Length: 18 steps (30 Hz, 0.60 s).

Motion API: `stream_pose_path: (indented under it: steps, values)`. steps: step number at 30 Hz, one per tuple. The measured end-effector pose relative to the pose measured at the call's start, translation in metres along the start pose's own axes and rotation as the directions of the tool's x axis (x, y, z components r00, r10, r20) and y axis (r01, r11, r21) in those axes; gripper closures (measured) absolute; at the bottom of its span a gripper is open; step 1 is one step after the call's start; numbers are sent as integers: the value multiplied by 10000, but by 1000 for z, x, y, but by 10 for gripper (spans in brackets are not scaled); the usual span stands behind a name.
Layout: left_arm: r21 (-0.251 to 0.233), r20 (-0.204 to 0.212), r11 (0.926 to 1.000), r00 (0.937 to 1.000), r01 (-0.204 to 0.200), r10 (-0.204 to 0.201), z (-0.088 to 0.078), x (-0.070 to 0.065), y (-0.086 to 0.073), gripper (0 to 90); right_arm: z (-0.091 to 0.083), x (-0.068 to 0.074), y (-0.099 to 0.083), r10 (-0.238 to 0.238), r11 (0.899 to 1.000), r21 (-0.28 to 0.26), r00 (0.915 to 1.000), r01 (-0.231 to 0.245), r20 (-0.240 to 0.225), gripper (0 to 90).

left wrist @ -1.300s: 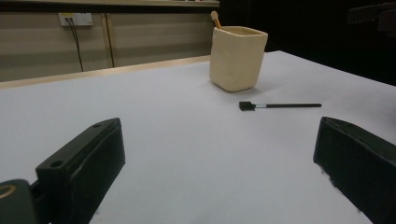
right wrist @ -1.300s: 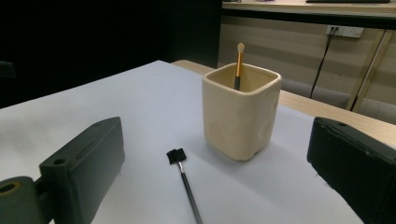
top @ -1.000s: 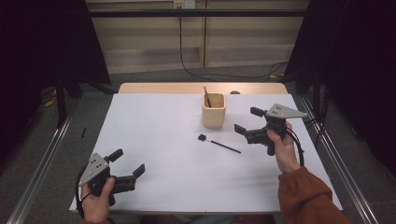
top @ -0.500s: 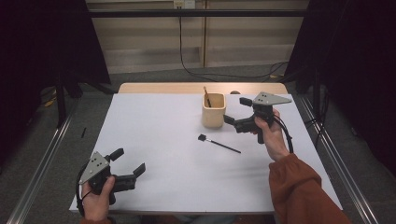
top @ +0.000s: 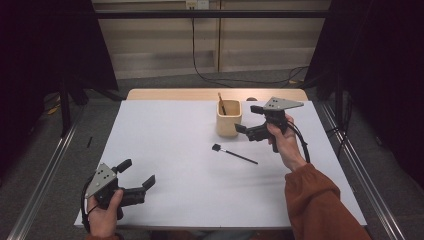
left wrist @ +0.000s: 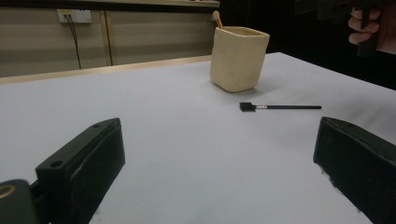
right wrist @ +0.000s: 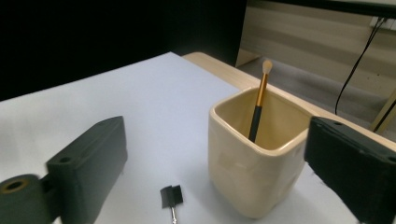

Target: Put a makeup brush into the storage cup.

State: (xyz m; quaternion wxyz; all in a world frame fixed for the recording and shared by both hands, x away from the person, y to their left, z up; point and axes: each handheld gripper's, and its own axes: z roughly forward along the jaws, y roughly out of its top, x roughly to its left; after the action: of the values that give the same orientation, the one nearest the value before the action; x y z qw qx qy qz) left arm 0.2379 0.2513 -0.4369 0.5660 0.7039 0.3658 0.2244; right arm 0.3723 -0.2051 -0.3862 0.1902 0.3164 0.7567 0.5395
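A cream square cup [top: 229, 118] [left wrist: 237, 59] [right wrist: 252, 154] stands upright at the table's far middle, with a gold-and-black makeup brush [top: 220, 104] [right wrist: 258, 102] leaning inside it. A thin black brush [top: 236, 153] [left wrist: 279, 107] lies flat on the white table in front of the cup; its square head [right wrist: 171, 195] points left. My right gripper [top: 248, 120] hovers just right of the cup, open and empty. My left gripper [top: 136, 174] rests near the table's front left corner, open, nothing between its jaws.
The white table [top: 175, 150] has a wooden strip [top: 200, 94] along its far edge. Metal rails [top: 40, 180] run along the floor on both sides. A black cable [top: 200, 60] hangs down the back wall.
My right gripper has risen and moved back and left, from beside the lying brush to just right of the cup. The left gripper has stayed put.
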Motion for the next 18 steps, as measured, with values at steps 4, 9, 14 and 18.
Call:
stream_pose_path:
  steps: [4, 9, 14, 18]
  values:
    - [-26, -73, 10000, 10000, 26, -26, -2, -1, 0, 18, 2, -2, -1, -34, 9990, 435, 9999, 41, -155, 87]
    - [-15, -41, 10000, 10000, 84, -84, -1, -1, 1, 15, 5, -1, 1, -15, 9945, 1050, 9995, 48, -317, 120]
    - [-13, -12, 10000, 10000, 24, -24, -2, -1, 0, 17, 9, 0, 0, -4, 9872, 1587, 9962, 143, -869, 125]
    - [-7, -20, 10000, 10000, 10, -10, -2, 0, 1, 17, 15, 3, 1, -94, 9749, 2199, 9930, 353, -1180, 166]
